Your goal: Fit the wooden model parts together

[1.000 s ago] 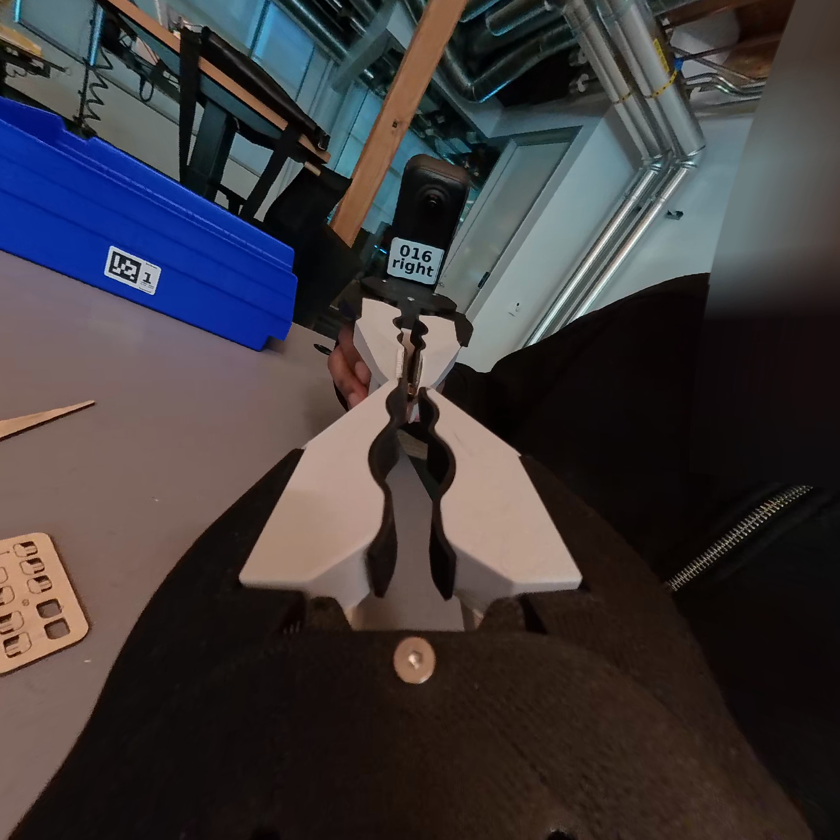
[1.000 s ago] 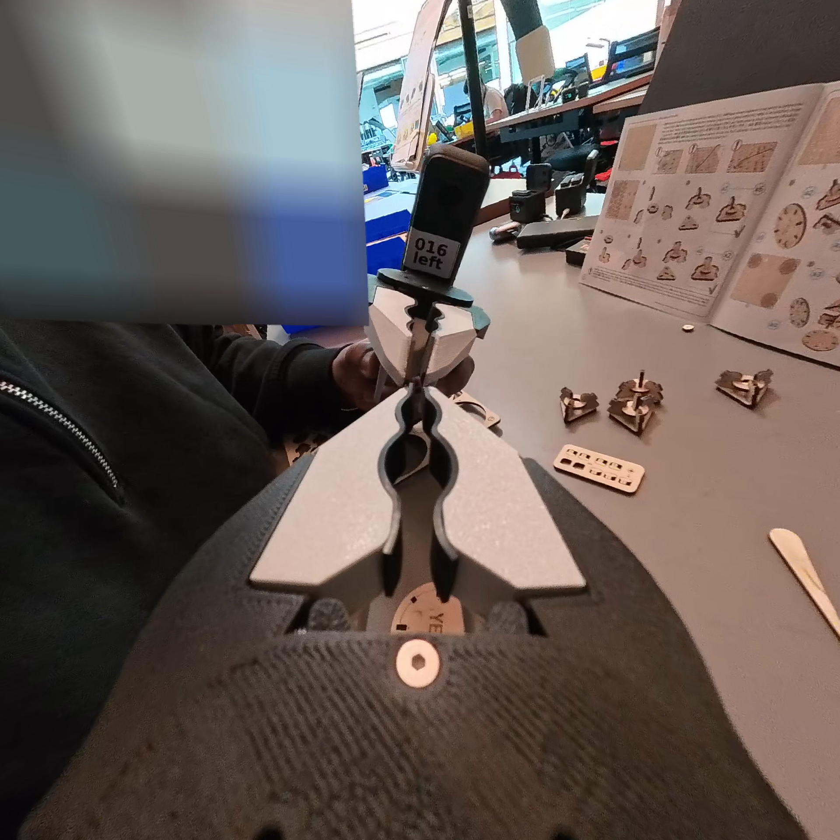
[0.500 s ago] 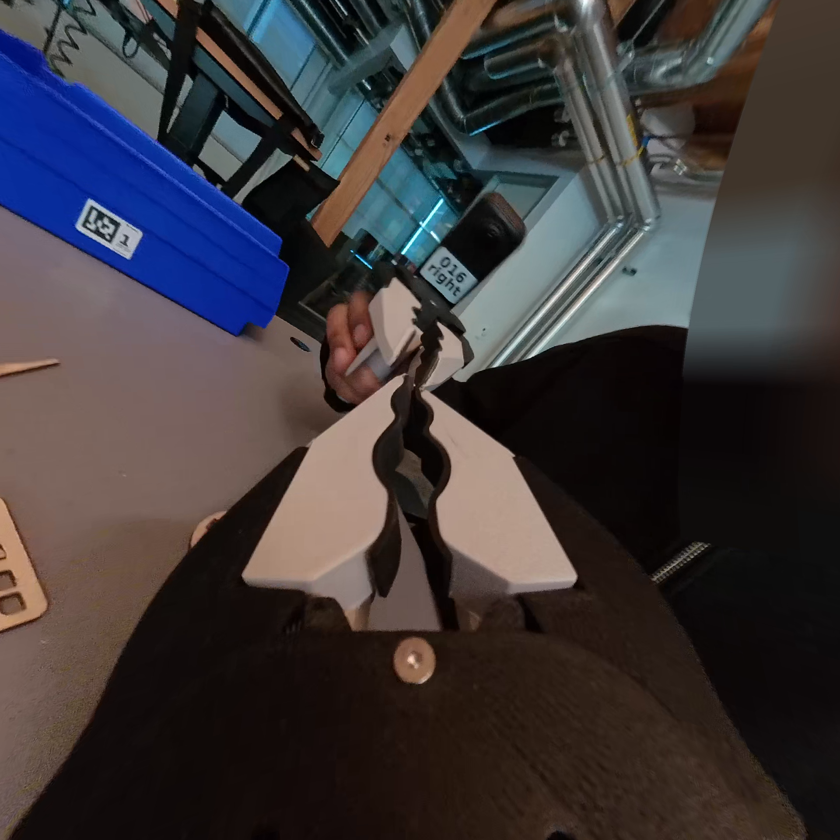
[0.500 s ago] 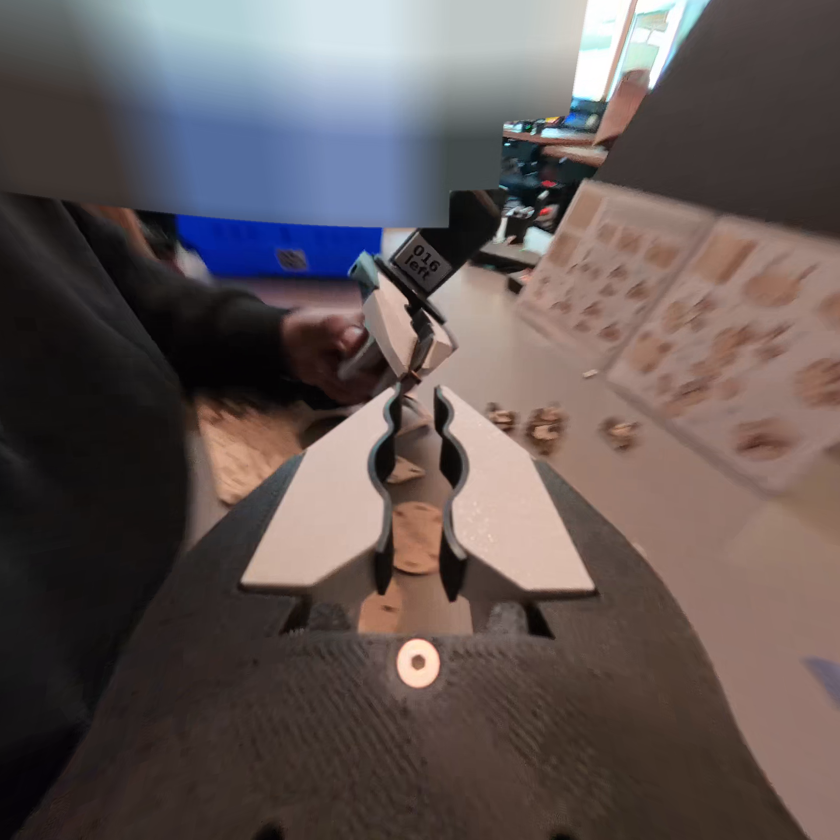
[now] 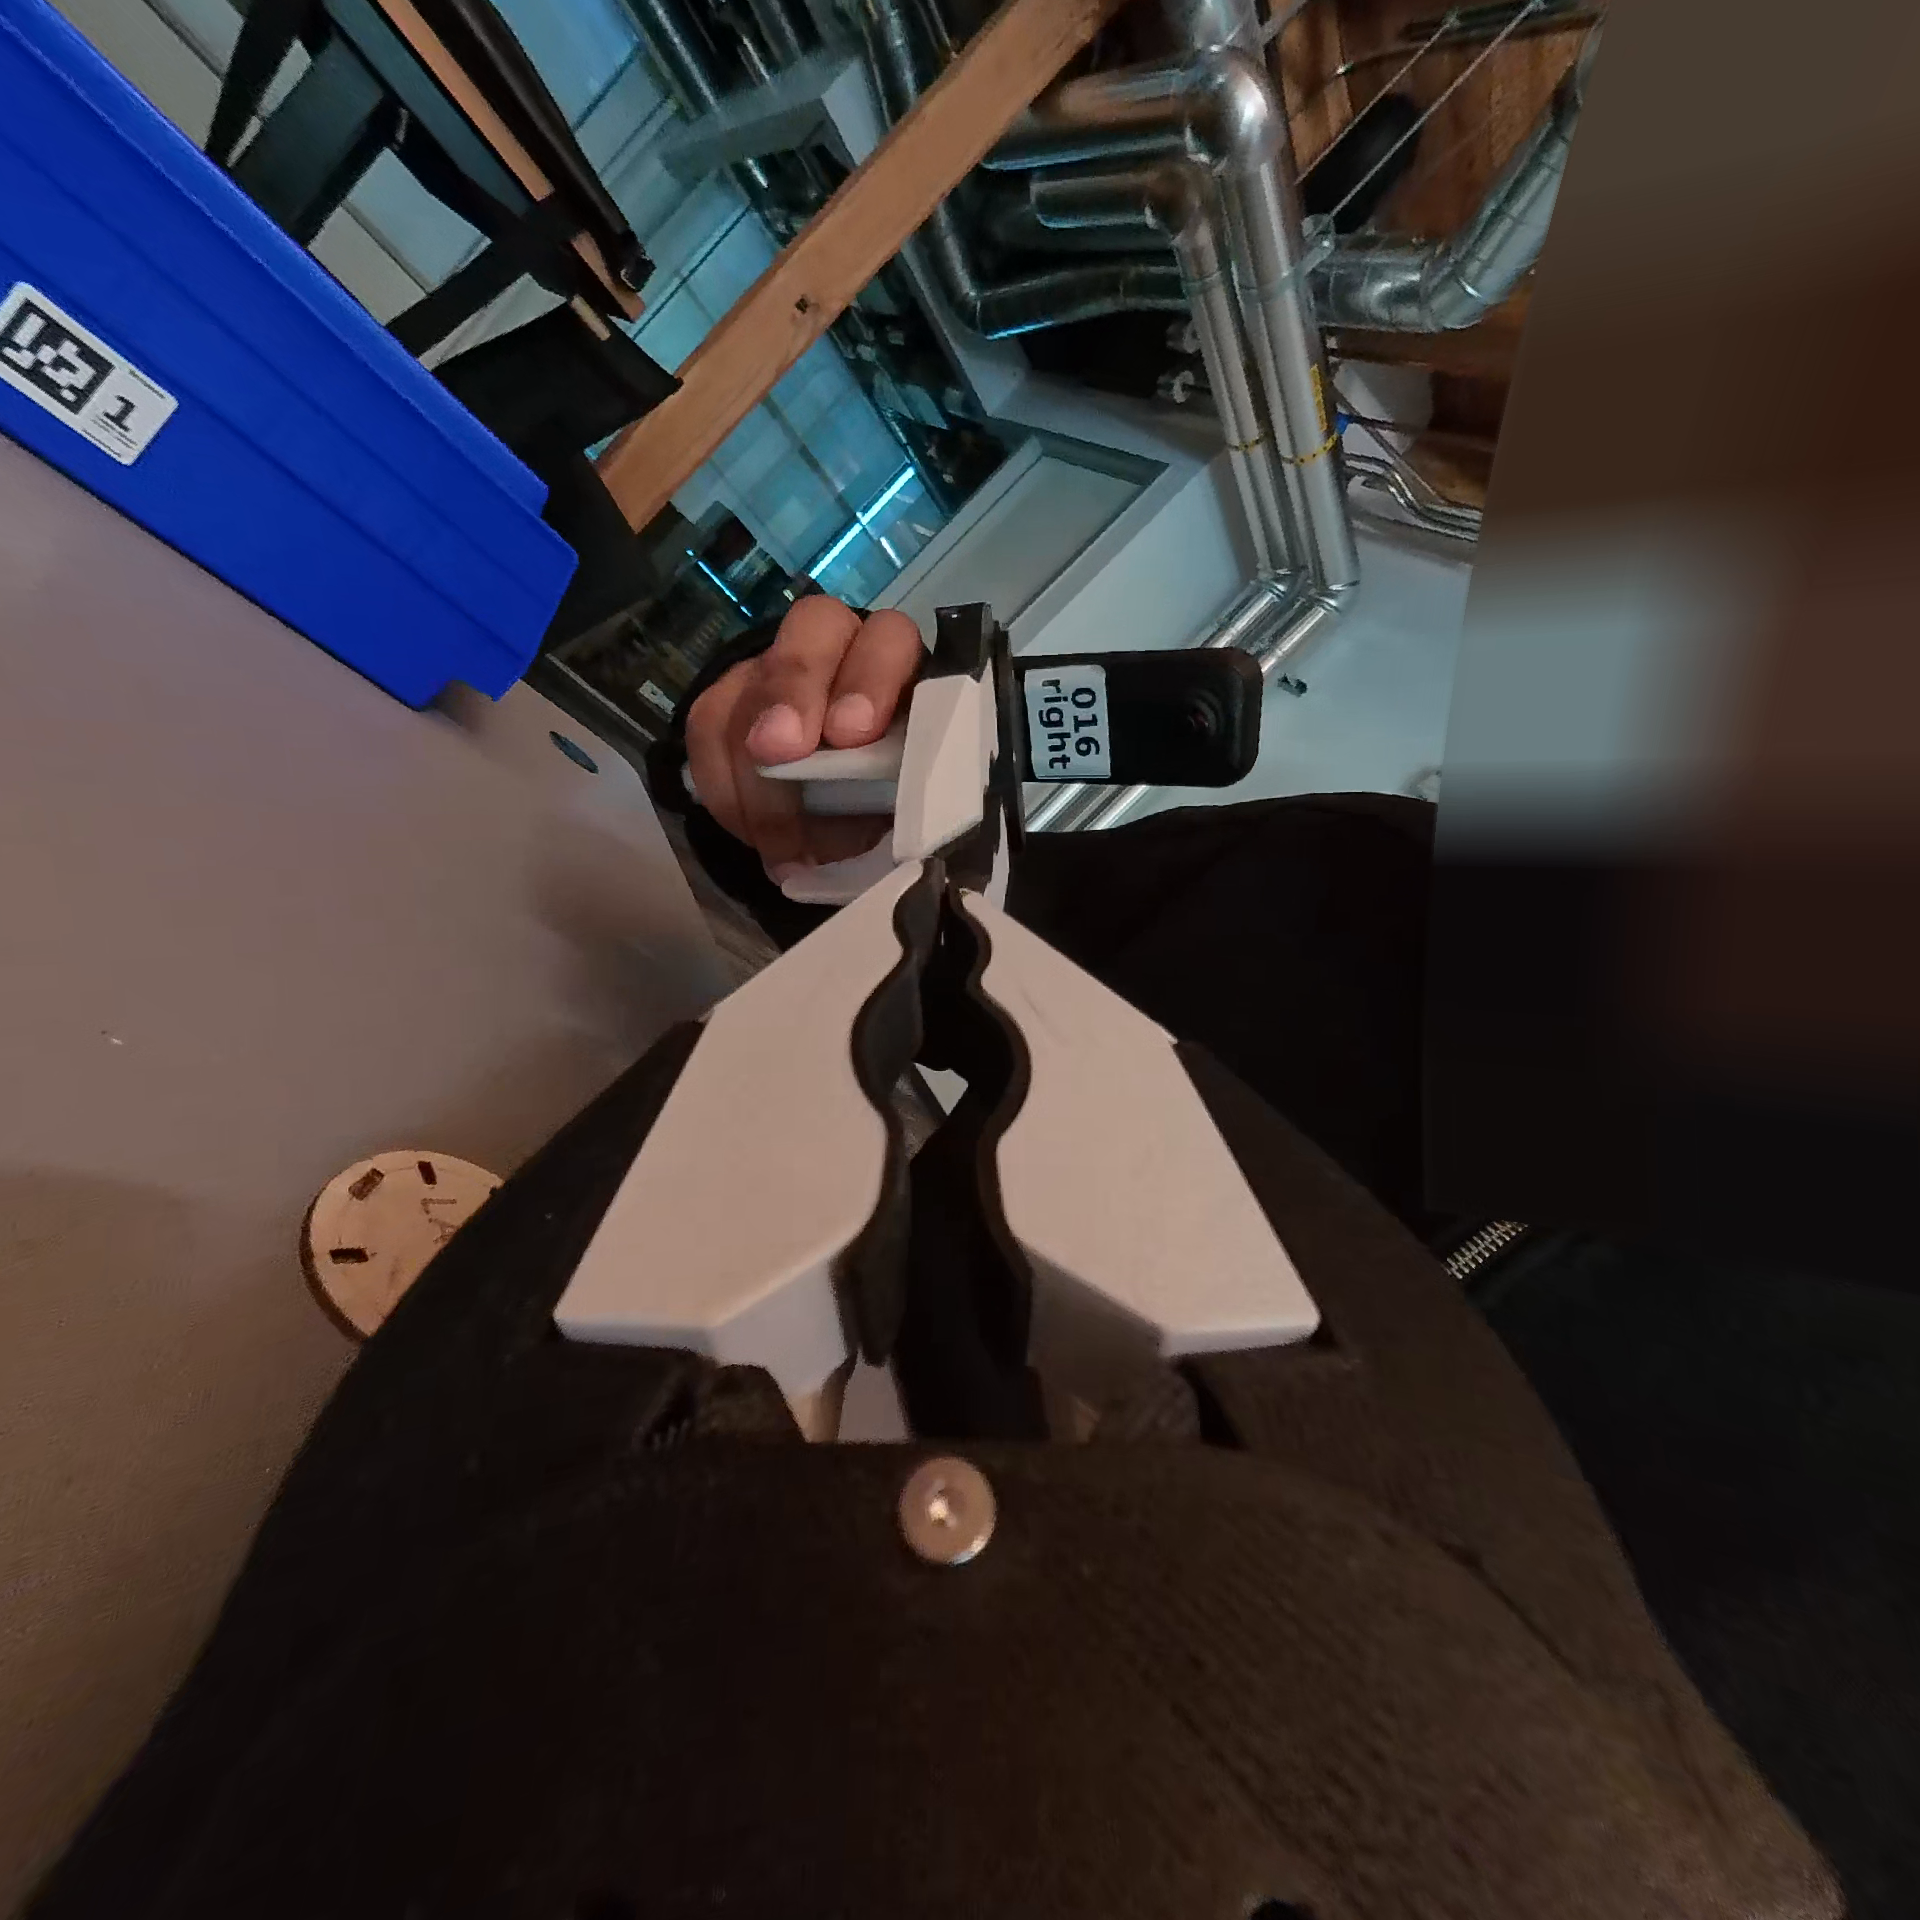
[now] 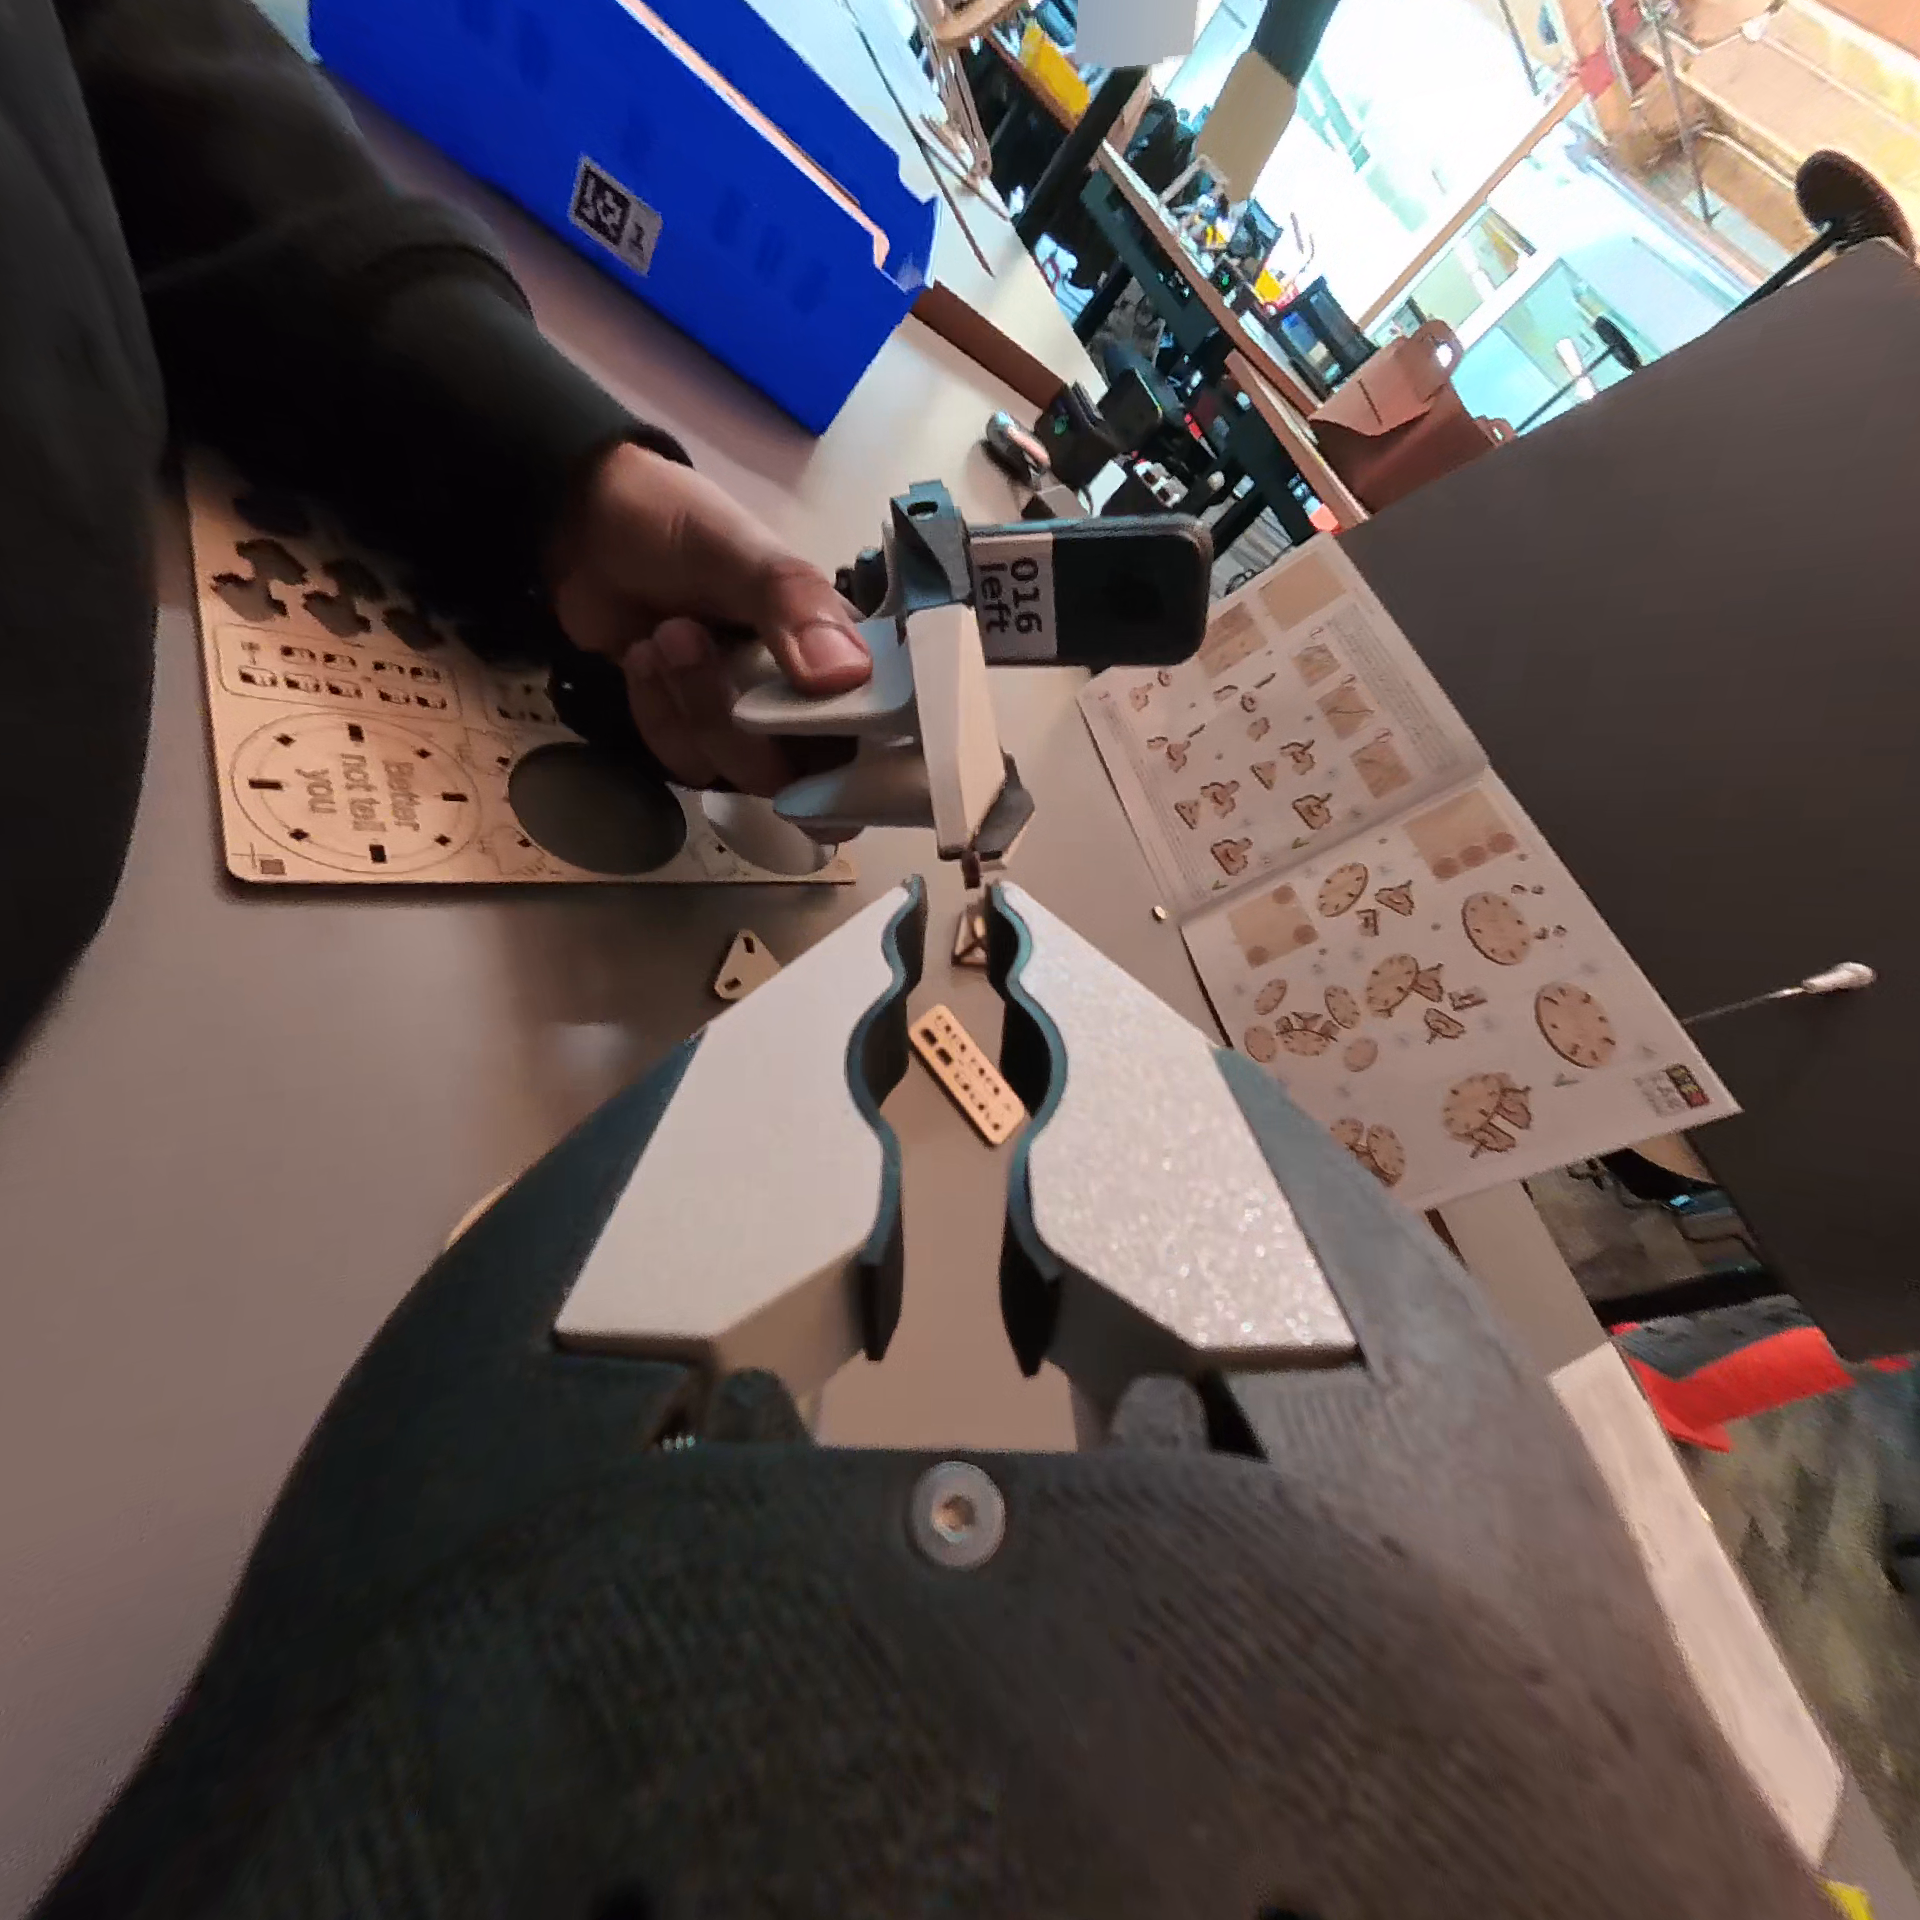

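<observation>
Rolled sideways since a second ago, both. Left gripper (image 6: 971, 854): clenched on small dark peg (image 6: 972, 875), gripped by one end so the rest sticks out free. Right gripper (image 6: 956, 904): released, fingertips just before the peg, not pressing. Between its fingertips, triangular wooden piece (image 6: 971, 940); touching or not, cannot tell.

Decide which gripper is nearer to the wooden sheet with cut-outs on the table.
Left. The left gripper hangs by the right end of the wooden sheet, its hand over the sheet. The right gripper sits further back, fingertips apart, facing the left's.
</observation>
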Tool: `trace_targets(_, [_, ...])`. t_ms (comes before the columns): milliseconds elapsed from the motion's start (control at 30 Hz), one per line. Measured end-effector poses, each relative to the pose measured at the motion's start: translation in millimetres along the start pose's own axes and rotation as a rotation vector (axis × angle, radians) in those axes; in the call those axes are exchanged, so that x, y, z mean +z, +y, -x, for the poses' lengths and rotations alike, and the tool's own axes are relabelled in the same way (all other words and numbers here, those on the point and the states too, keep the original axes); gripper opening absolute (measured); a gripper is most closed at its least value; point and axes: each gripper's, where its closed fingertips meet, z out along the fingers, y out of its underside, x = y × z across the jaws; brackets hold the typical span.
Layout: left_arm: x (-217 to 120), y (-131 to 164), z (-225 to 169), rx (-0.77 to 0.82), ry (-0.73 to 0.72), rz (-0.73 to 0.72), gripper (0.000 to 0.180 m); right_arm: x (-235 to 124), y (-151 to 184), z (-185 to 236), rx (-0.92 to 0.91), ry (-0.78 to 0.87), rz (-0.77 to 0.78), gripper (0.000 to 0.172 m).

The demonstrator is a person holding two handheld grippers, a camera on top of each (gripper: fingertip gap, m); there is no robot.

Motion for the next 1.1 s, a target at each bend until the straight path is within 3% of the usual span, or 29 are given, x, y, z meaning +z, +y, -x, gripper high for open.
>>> trace_targets(433, [1, 1, 4, 0.008, -0.028, 0.002, 0.0, 3, 1, -2, 0.121, -0.009, -0.02, 0.001])
trace_targets(600, [-3, -1, 17, 0.098, -0.167, 0.028, 0.017, -3, 19, -9, 0.284, 0.01, 0.054, 0.0])
trace_targets(867, [-15, 40, 72, 0.348, -0.615, 0.412, 0.03, -3, 98, 36, 0.795, -0.198, 0.423, 0.001])
trace_targets(933, [-23, 49, 88, 0.396, -0.73, 0.511, 0.034, -3, 102, 46, 0.845, -0.23, 0.453, 0.001])
trace_targets(1100, [-27, 59, 97, 0.491, -0.825, 0.633, 0.041, -1, 108, 61, 0.877, -0.28, 0.521, 0.001])
